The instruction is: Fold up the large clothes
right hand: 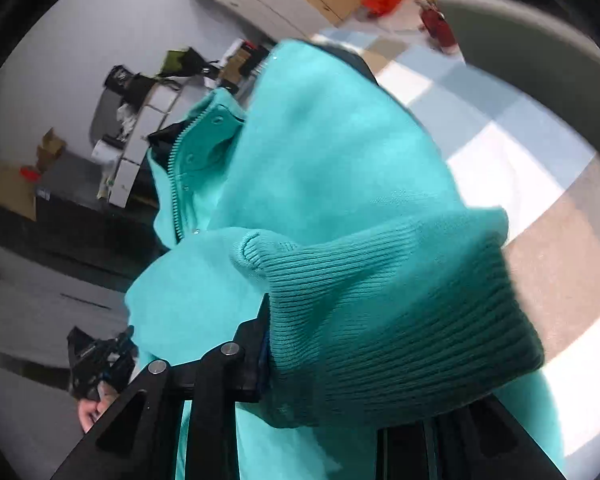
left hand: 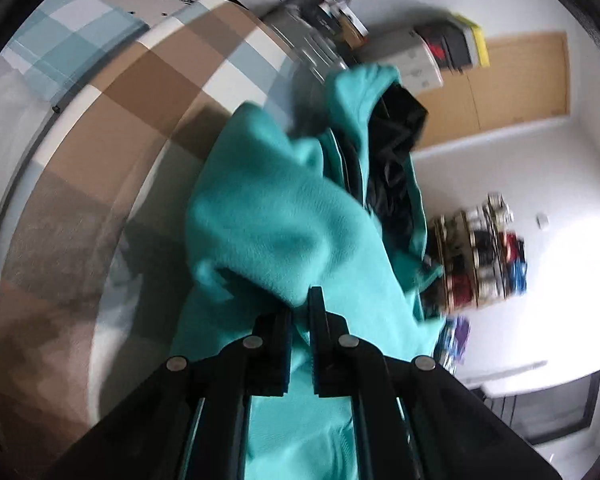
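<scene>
A: What has the left gripper [left hand: 300, 312] got?
B: Its two black fingers are pinched nearly together on a fold of the teal fleece jacket with the black lining [left hand: 284, 216]. The cloth runs between the pads and hangs down below them.

A: And the right gripper [right hand: 324, 344]?
B: It stands narrow, clamped on the jacket's ribbed knit cuff [right hand: 400, 320]. The cuff drapes over one finger and hides it; only the other black finger [right hand: 252, 352] shows, pressed against the rib.

A: Where is the jacket itself?
B: Lifted off the checked brown, white and blue bedcover [left hand: 112, 128], bunched between the two grippers. From the right wrist view its zip and snap buttons [right hand: 180, 184] face the camera, with the collar uppermost.

A: Anything else in view?
B: A person's hand [right hand: 94, 408] at the lower left of the right wrist view, holding the other black gripper. The room behind is blurred.
</scene>
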Demonstrator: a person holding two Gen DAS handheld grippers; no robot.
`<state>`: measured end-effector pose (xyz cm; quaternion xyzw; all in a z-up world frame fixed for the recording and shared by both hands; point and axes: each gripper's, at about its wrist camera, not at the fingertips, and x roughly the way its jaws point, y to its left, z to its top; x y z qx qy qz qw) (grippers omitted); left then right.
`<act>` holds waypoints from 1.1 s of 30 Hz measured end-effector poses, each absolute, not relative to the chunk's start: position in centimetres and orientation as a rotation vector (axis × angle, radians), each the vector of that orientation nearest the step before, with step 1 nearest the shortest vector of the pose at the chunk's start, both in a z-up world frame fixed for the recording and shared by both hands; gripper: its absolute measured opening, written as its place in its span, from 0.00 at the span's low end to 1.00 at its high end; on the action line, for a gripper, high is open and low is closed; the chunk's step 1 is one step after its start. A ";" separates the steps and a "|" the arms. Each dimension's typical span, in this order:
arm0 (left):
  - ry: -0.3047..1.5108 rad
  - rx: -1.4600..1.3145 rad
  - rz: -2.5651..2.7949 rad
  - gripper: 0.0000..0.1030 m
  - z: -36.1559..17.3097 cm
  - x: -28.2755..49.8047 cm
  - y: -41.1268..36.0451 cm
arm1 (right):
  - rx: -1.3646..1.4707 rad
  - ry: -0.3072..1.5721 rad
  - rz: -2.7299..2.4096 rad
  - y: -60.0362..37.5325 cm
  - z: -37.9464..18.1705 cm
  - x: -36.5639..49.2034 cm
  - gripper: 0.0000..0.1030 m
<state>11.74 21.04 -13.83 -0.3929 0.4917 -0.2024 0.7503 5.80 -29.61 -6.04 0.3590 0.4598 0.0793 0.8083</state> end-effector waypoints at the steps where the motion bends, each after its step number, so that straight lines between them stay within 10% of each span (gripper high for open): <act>1: 1.082 -0.815 -0.445 0.05 -13.4 11.3 21.0 | 0.741 0.963 0.174 -29.8 -5.3 5.4 0.31; 8: 1.079 -0.574 -0.425 0.07 -10.4 7.3 20.0 | 0.810 0.962 0.185 -31.5 -4.3 3.2 0.55; 11: 1.069 -0.495 -0.398 0.25 -10.6 6.9 18.5 | 0.833 0.957 0.222 -31.4 -3.6 1.8 0.69; 21: 1.078 0.031 -0.197 0.29 -13.1 9.7 10.5 | 0.630 0.824 0.275 -26.6 2.5 -0.2 0.80; 27: 1.068 0.182 -0.157 0.03 -14.5 10.6 10.0 | 0.524 0.855 0.350 -20.5 4.2 3.5 0.83; 33: 1.027 0.186 -0.241 0.01 -13.1 9.3 12.8 | 0.681 0.732 0.121 -23.7 5.1 2.9 0.82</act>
